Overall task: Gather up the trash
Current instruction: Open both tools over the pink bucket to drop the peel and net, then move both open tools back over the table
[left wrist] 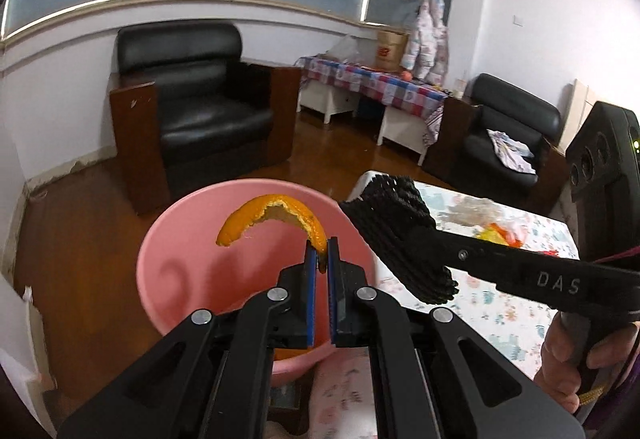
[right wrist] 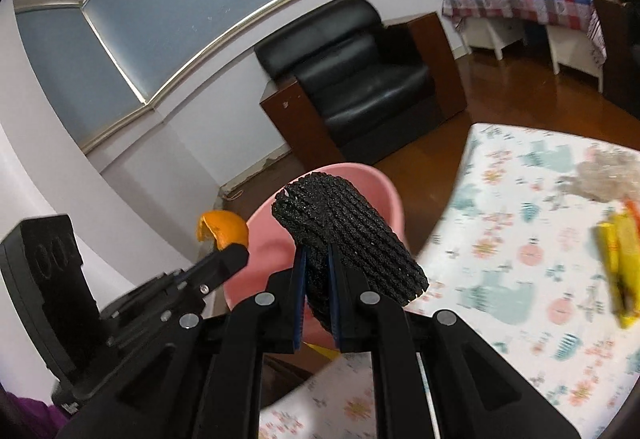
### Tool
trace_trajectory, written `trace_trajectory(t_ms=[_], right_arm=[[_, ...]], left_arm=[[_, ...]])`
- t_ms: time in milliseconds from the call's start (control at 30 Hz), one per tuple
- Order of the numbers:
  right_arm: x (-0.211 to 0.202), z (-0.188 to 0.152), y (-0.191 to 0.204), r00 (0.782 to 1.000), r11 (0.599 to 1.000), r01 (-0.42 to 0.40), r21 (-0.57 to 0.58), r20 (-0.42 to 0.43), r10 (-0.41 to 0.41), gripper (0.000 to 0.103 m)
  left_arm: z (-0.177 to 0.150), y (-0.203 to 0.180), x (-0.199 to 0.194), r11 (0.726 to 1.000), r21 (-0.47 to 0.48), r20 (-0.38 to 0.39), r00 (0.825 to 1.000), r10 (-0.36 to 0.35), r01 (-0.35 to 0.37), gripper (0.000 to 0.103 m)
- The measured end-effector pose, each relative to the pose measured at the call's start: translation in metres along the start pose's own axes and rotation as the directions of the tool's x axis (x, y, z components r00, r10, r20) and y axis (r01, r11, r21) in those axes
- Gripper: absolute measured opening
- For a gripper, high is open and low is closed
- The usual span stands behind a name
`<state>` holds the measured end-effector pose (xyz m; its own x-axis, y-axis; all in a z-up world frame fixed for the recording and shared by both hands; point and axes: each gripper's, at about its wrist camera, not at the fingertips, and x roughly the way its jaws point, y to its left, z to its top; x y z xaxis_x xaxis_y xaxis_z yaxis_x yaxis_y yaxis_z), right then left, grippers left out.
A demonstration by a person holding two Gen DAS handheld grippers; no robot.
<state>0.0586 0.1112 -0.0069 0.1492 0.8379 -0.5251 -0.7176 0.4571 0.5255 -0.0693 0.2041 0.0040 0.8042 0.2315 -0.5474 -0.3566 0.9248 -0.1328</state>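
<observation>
My left gripper is shut on one end of a curved orange peel, which hangs in the air over a pink plastic basin. My right gripper is shut on a black foam fruit net, held above the basin's near rim. In the left wrist view the net and the right gripper's arm reach in from the right, with a hand on its handle. In the right wrist view the peel shows at the left, in the left gripper's tip.
The basin stands off the left edge of a table with a flowered cloth. On the cloth lie yellow wrappers and a crumpled clear film. Behind are a black armchair, a wooden floor and a side table with a checked cloth.
</observation>
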Motion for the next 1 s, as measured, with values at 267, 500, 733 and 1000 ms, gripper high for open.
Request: trace_trajectory(t_ms=[267,500,733,1000], right_arm=[[0.034,-0.001,0.005,0.999,1.000,-0.002,0.012,-0.041,0.002,0.012],[0.043,-0.005,0.004,0.998,1.000,-0.004,0.015,-0.061,0.005,0.035],[0.031,-0.008,0.001,0.999,1.000,0.007,0.003,-0.042,-0.007,0.041],[0.007,-0.018,-0.012,0.999,0.999,0.038,0.021,-0.023,-0.037,0.042]], left_arm=[[-0.003,0.023,0.007,1.000,-0.022,-0.033,0.999,0.015,-0.015,0.005],[-0.002,0.032,0.017,0.998,-0.068,-0.071,0.997,-0.013,0.008,0.034],[-0.002,0.030,0.017,0.998,-0.059,-0.066,0.998,-0.013,0.010,0.034],[-0.003,0.028,0.014,0.997,-0.078,-0.071,0.997,-0.007,0.001,0.034]])
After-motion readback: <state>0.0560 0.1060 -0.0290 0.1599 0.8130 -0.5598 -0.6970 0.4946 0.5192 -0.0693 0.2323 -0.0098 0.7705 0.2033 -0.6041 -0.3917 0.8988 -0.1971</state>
